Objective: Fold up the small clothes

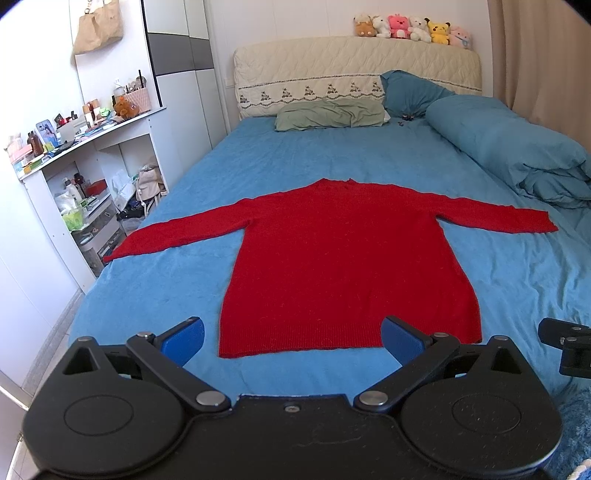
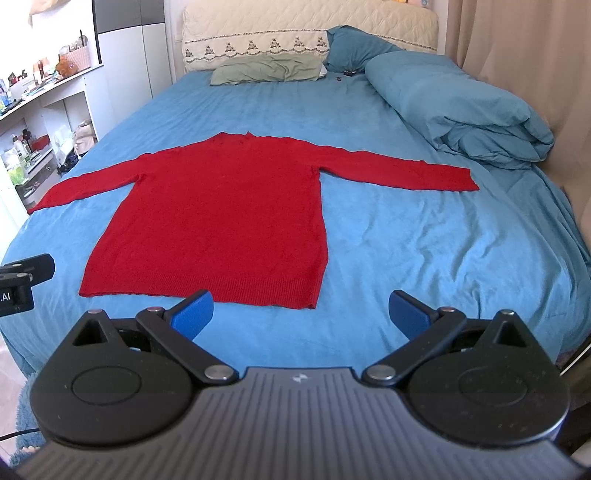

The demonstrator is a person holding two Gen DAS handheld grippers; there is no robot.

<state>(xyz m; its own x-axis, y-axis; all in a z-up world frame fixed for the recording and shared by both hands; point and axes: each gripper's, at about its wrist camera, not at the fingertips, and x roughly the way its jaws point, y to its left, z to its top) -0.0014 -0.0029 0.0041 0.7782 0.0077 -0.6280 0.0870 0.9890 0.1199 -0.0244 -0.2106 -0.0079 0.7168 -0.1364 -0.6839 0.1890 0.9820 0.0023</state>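
Nearest, two handheld grippers hover side by side over the foot of a bed, each with blue-padded jaws spread wide and holding nothing. The left gripper points at the hem of a red sweater, its pads framing the hem's left half. The right gripper sits further right, its left pad just overlapping the hem, its right pad over bare blue bedsheet.

The red sweater lies flat in the middle of the bed, hem toward the grippers, neck toward the headboard, both long sleeves stretched straight out; the left sleeve reaches the mattress edge.

Beyond it, to the right, a rolled teal duvet lies along the bed's side. At the head rest a green pillow and a teal pillow against a cream quilted headboard, with a row of plush toys on top. Cluttered white shelves stand left of the bed
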